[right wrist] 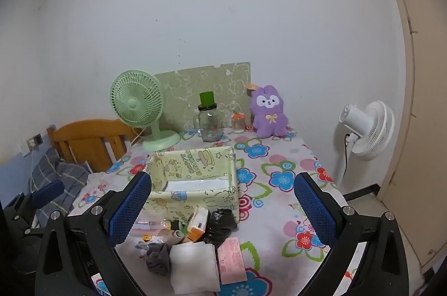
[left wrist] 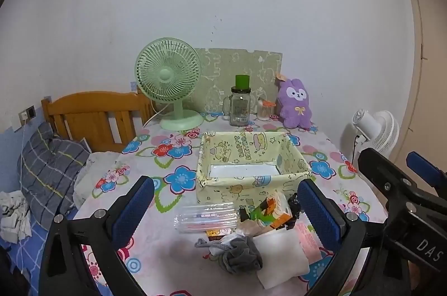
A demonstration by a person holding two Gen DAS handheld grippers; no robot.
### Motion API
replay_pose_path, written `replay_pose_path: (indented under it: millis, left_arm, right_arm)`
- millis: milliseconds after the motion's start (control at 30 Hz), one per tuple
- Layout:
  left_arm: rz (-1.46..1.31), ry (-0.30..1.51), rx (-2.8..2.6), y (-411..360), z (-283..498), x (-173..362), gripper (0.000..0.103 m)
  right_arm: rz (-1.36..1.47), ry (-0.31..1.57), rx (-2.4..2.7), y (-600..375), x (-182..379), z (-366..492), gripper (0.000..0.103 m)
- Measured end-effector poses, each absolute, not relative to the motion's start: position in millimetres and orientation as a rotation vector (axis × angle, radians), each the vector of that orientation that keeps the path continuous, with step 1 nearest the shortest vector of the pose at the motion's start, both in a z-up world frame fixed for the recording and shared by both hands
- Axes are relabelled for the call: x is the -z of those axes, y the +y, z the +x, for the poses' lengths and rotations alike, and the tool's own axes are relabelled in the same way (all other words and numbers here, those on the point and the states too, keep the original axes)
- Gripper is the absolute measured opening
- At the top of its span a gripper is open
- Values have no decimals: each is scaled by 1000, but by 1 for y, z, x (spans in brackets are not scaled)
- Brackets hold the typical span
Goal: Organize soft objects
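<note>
A yellow cartoon-print fabric box [left wrist: 223,192] [right wrist: 195,198] stands mid-table with a white sheet at its bottom. In front of it lies a pile: a grey sock [left wrist: 240,257] [right wrist: 157,258], a white cloth [left wrist: 282,251] [right wrist: 194,266], a pink packet [left wrist: 307,240] [right wrist: 232,259], a black bag [right wrist: 220,222], an orange carton [left wrist: 276,209] and a clear plastic case [left wrist: 206,217]. A purple plush bunny [left wrist: 296,106] [right wrist: 268,111] sits at the back. My left gripper [left wrist: 225,184] hangs open above the pile, holding nothing. My right gripper [right wrist: 223,177] is open and empty too, to the right of the left one.
At the table's back stand a green desk fan [left wrist: 167,86], a glass jar with a green lid [left wrist: 240,106] and a small swab holder [left wrist: 264,110]. A white floor fan [right wrist: 366,128] is to the right. A bed with a plaid pillow [left wrist: 47,170] and wooden headboard [left wrist: 92,117] borders the left.
</note>
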State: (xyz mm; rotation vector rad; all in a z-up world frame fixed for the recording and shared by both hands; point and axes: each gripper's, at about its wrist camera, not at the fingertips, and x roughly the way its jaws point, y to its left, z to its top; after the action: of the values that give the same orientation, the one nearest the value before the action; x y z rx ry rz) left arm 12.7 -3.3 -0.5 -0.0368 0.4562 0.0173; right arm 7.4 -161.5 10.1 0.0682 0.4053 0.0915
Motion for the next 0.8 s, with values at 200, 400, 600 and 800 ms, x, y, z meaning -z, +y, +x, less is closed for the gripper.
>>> replay_pose_path:
  millis: [200, 400, 600, 800]
  left_arm:
    - [-36, 480, -16, -2, 22, 1, 103]
    - [-44, 486, -21, 0, 24, 1, 103]
    - [-44, 488, -22, 2, 26, 1, 103]
    - [-44, 487, -22, 2, 26, 2, 103]
  right_arm:
    - [64, 421, -83, -161, -6, 9, 103]
    - [70, 426, -80, -161, -4, 10, 103]
    - [71, 431, -80, -161, -4, 11, 103]
    - [62, 427, -74, -160, -4, 13, 103]
